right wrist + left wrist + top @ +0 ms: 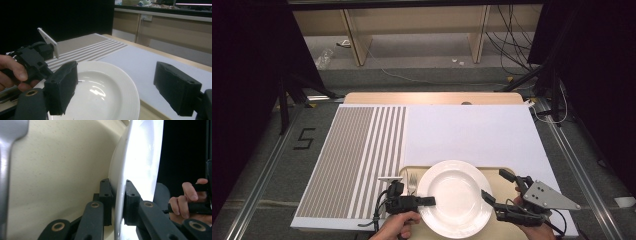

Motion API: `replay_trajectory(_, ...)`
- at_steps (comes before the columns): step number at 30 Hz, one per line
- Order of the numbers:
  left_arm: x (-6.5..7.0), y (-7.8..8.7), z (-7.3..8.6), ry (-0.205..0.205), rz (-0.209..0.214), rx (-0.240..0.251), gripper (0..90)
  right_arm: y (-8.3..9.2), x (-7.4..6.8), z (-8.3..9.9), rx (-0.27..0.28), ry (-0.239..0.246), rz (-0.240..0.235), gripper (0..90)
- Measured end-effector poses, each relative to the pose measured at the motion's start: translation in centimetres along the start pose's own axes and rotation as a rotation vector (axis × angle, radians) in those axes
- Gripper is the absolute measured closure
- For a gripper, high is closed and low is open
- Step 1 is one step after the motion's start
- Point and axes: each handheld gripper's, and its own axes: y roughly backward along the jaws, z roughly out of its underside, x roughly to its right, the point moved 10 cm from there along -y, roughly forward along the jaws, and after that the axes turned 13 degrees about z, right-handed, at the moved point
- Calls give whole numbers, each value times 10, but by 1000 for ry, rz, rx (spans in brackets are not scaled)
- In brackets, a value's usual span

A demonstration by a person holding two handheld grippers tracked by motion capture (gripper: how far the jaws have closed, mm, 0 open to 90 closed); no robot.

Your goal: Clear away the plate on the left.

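A white plate rests on a beige tray at the table's near edge. My left gripper comes in from the left and is shut on the plate's left rim. In the left gripper view the rim of the plate stands pinched between the two pads of that gripper. My right gripper is open at the plate's right side, apart from it. In the right gripper view its pads stand wide above the plate, with nothing between them.
A fork lies on the tray just left of the plate, beside the left gripper. A striped placemat covers the table's left half and a white sheet the right. Shelving and cables stand beyond the far edge.
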Motion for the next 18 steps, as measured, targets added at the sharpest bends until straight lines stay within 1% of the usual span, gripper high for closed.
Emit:
replay_trajectory(6, -1, -5, 3, 1, -10, -17, 800, 0, 0, 0, 1, 1, 0, 203)
replay_trajectory(10, -1, -8, 3, -8, -14, -27, 799, 0, 0, 0, 1, 1, -1, 203)
replay_trajectory(18, -3, -13, 8, 4, -21, -53, 794, 0, 0, 0, 2, 2, -1, 202)
